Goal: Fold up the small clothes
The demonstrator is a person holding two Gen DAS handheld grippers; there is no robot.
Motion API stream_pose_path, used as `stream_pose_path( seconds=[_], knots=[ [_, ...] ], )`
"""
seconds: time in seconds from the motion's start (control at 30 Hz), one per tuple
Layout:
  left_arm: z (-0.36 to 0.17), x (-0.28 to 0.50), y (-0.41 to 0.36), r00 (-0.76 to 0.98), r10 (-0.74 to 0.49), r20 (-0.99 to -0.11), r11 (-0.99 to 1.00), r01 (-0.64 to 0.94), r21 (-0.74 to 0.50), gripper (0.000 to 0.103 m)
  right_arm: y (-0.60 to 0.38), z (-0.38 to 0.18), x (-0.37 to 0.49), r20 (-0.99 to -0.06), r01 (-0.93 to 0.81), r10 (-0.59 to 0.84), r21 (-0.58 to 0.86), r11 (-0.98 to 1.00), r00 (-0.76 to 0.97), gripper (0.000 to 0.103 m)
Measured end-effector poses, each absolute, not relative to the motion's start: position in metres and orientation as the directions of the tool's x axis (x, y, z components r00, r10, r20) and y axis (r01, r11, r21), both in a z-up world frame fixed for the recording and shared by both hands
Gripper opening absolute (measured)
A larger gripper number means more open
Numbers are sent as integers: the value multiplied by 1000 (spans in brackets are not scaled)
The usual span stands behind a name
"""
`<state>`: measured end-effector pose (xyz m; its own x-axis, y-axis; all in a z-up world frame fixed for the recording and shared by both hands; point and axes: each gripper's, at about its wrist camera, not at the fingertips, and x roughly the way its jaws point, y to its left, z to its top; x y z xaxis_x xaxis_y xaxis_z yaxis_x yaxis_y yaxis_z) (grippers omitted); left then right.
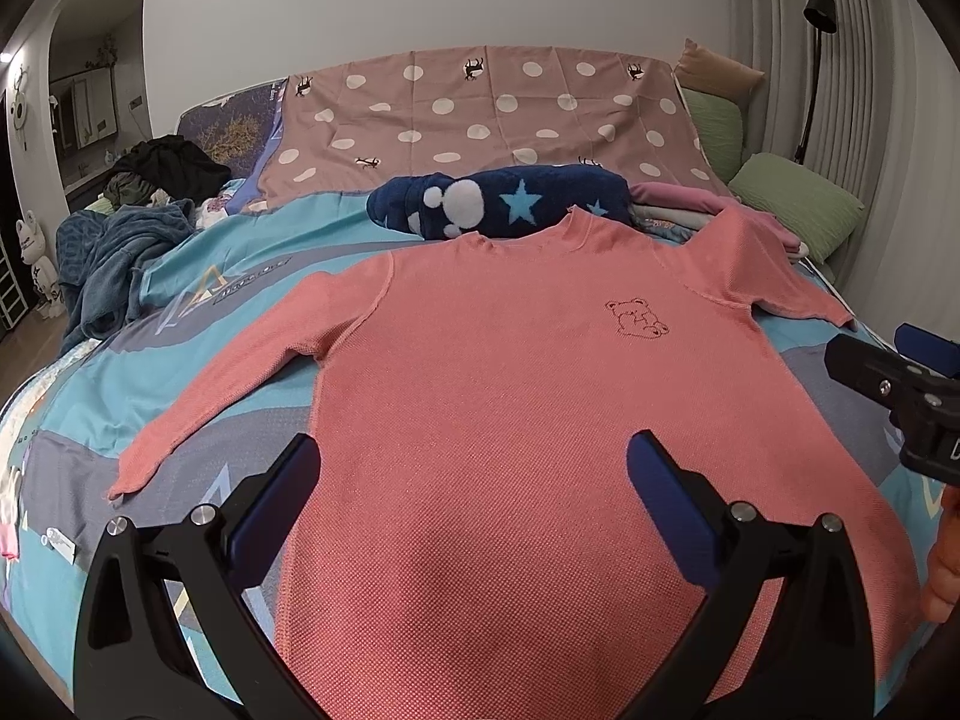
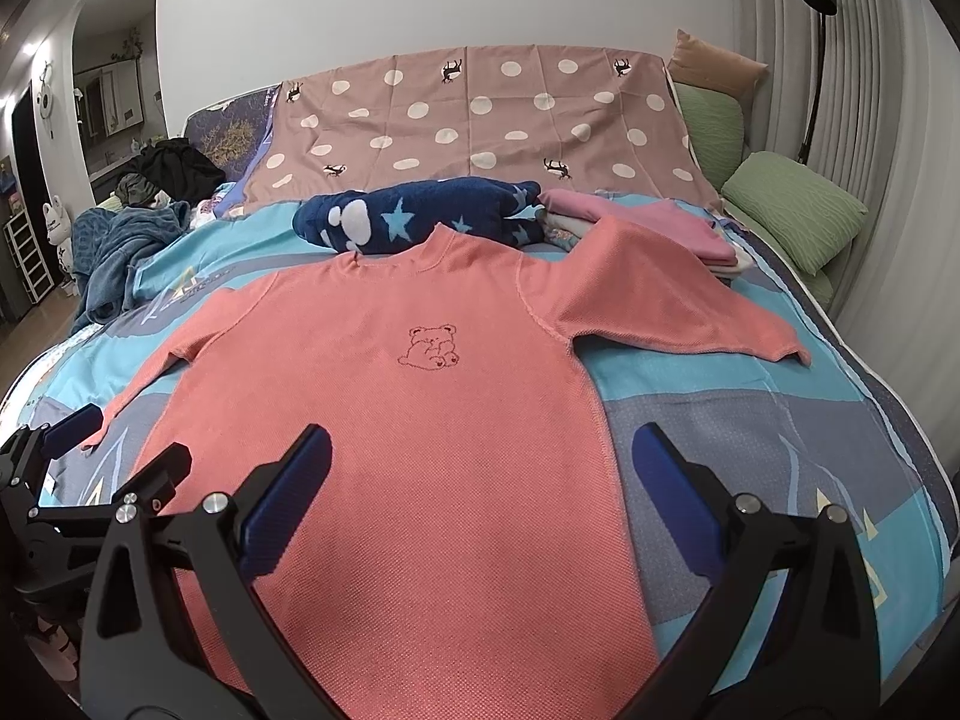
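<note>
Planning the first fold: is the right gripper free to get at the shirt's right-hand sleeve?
Probably yes. The right gripper is open over the pink shirt, and its sleeve lies flat, uncovered.

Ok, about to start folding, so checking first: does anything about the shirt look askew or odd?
Nothing is damaged. The pink long-sleeved shirt lies flat, bear side up, but its collar overlaps the navy star-patterned fleece behind it, and its right-hand sleeve reaches toward the stack of folded clothes.
</note>
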<state>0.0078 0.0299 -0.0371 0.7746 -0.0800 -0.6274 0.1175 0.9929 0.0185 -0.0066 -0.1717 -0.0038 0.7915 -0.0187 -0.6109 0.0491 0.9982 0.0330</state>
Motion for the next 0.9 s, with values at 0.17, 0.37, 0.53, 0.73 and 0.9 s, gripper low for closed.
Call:
stream_pose_path(
  seconds=[0.17, 0.37, 0.53, 0.73, 0.9],
  knots=[
    [-40, 10, 35, 769, -86, -634, 993, 115, 4, 102, -169, -5, 2, -623, 48, -23, 23, 999, 782, 101],
    [-44, 13, 46, 765, -91, -638, 994, 105, -15, 102, -166, -9, 14, -635, 43, -25, 14, 999, 772, 101],
    [-51, 27, 81, 726, -186, -661, 981, 97, -170, 83, -166, -11, 28, -642, 37, -28, -1, 999, 766, 101],
    [-83, 49, 188, 691, -310, -653, 858, -92, -505, 62, -169, -13, 44, -660, 56, -54, -17, 998, 749, 101],
    [-128, 58, 296, 667, -197, -719, 725, -394, -565, 58, -167, -21, 57, -684, 54, -61, -32, 998, 727, 101]
  ],
)
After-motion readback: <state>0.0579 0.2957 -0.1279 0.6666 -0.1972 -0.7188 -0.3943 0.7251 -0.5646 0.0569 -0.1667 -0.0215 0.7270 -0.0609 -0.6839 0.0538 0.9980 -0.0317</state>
